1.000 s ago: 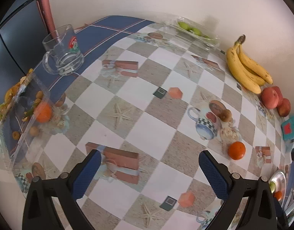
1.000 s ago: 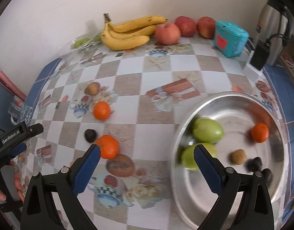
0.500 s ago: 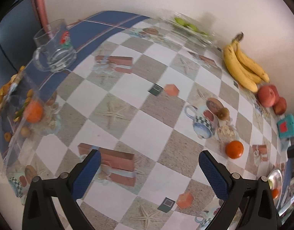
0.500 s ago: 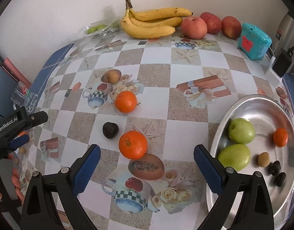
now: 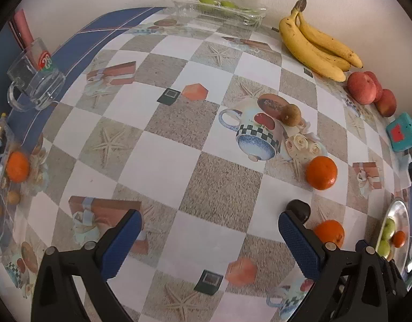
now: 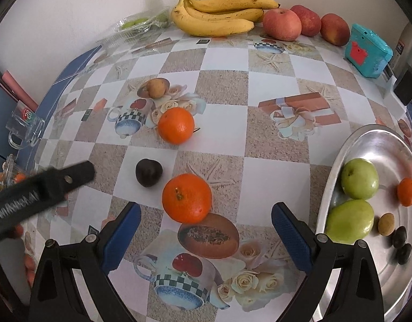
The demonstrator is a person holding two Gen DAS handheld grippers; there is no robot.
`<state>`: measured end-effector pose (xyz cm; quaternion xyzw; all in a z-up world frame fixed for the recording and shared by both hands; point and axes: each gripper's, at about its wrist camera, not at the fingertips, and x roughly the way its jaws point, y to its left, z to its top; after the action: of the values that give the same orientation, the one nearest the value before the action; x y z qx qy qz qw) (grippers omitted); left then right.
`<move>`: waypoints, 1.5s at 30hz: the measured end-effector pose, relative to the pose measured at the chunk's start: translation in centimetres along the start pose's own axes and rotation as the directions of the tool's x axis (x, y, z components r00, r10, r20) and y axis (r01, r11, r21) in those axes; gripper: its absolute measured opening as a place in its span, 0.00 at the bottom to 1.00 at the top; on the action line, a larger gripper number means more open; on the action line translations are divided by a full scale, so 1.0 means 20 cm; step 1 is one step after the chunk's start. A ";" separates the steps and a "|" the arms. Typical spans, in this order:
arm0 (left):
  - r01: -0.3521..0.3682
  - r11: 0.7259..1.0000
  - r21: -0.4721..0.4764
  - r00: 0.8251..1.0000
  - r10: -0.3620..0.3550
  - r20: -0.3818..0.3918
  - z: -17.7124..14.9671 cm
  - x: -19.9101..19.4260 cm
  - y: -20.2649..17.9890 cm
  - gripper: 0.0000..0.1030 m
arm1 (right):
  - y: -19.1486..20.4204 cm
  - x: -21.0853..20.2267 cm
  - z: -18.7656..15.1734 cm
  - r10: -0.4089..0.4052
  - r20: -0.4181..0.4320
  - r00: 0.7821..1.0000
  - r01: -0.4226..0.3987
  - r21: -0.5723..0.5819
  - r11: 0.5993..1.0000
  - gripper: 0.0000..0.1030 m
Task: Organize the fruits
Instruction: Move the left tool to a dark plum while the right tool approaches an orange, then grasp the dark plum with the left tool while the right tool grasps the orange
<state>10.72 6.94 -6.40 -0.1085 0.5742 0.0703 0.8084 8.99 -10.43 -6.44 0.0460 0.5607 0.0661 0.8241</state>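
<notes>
Two oranges lie loose on the patterned tablecloth: the near orange (image 6: 187,198) just ahead of my open right gripper (image 6: 206,222), the far orange (image 6: 176,126) beyond it. A dark plum (image 6: 149,173) and a small brown fruit (image 6: 156,88) lie to the left. The metal bowl (image 6: 337,166) at right holds two green apples (image 6: 360,178), a small orange (image 6: 407,191) and several small fruits. My left gripper (image 5: 208,230) is open and empty; the plum (image 5: 299,209) and one orange (image 5: 329,232) sit by its right finger, another orange (image 5: 321,173) farther on.
Bananas (image 6: 216,13), red apples (image 6: 282,24) and a teal box (image 6: 367,51) line the wall. A clear tray of green fruit (image 5: 222,8) stands at the back, a glass mug (image 5: 34,80) at left, and a clear box holding an orange (image 5: 16,166) at the left edge.
My right gripper swung left from over the bowl to the loose oranges. My left gripper moved right and forward; the plum and oranges now lie close to its right finger.
</notes>
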 end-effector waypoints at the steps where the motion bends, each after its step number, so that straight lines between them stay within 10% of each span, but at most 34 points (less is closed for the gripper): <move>1: 0.000 1.000 -0.004 1.000 0.000 -0.002 0.01 0.01 0.00 1.00 | 0.00 0.01 0.00 0.002 -0.004 1.000 -0.002 -0.001 1.000 0.95; 16: 0.122 0.992 -0.012 0.992 -0.123 -0.019 0.08 0.06 -0.11 0.97 | 0.04 0.04 0.04 -0.035 0.011 0.999 0.036 -0.109 0.993 0.94; 31: 0.269 0.962 0.046 0.960 -0.264 -0.097 0.03 0.11 -0.25 0.50 | 0.06 0.04 0.02 0.032 0.005 0.999 -0.031 -0.107 0.994 0.42; 36: 0.332 0.943 0.017 0.938 -0.328 -0.114 0.02 0.13 -0.25 0.26 | 0.06 0.04 0.02 0.042 0.004 0.999 -0.041 -0.107 0.993 0.40; 45: 0.342 0.940 0.004 0.935 -0.340 -0.097 0.03 0.07 -0.23 0.24 | 0.04 0.00 0.02 0.063 0.011 0.998 -0.062 -0.079 0.995 0.40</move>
<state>12.84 2.71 -7.06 -0.2011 0.5850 -0.0822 0.7814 9.23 -9.68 -6.22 0.0313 0.5502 0.1134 0.8267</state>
